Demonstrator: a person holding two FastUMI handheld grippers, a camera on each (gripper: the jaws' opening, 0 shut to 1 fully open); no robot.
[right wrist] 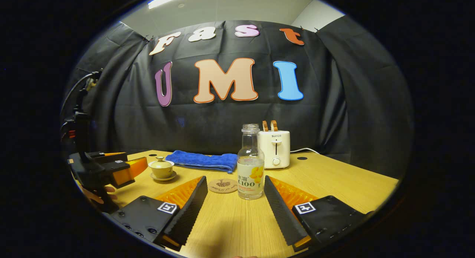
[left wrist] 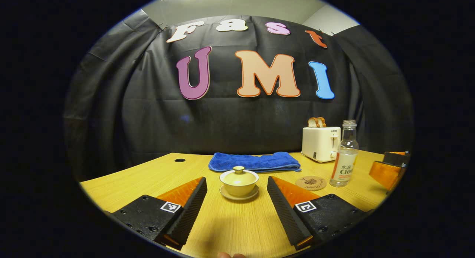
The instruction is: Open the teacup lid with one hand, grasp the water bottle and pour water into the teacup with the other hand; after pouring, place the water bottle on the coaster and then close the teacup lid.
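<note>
While spread wide and holding nothing, left gripper [left wrist: 236, 202] hovered low over wooden table [left wrist: 141, 180], lined up with lidded teacup [left wrist: 239, 180] on its saucer [left wrist: 239, 196] just ahead. Lid [left wrist: 239, 175] sat closed on cup. Right gripper [right wrist: 234, 204] likewise released, 2 fingers apart, pointed at water bottle [right wrist: 251, 163] standing upright near its tips, uncapped. Coaster [right wrist: 222, 185] lay just left of bottle, bare. Farther back: folded blue towel [right wrist: 202, 160] and white toaster [right wrist: 274, 148] with 2 slices of bread [left wrist: 317, 121].
</note>
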